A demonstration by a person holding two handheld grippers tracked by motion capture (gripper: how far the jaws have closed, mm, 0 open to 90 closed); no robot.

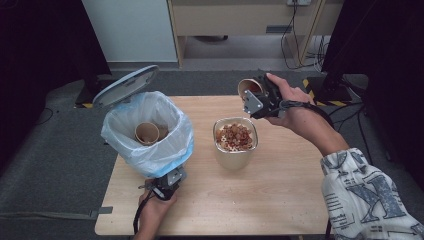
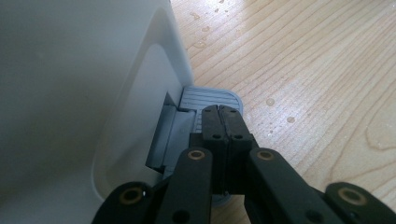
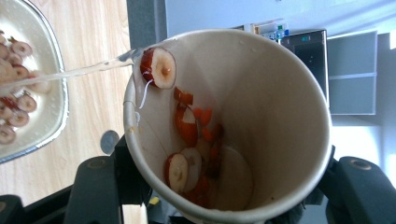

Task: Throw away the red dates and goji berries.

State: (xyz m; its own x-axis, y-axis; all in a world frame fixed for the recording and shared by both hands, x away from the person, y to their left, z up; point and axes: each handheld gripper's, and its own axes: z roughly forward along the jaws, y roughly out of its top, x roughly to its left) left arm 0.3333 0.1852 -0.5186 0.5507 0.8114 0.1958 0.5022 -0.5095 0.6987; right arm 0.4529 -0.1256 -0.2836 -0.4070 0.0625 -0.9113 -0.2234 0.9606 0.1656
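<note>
Right gripper clamped around tilted paper cup.

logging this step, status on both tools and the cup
Left tool shut, pressing grey bin pedal. Right tool tipping brown paper cup over glass bowl. Nothing blocking.

Black fingers, brass-ringed screws, patterned sleeve

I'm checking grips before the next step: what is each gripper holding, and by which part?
The right gripper holds a tilted paper cup, clamped across its side wall. The left gripper holds nothing: shut, it rests on the bin's grey pedal.
</note>
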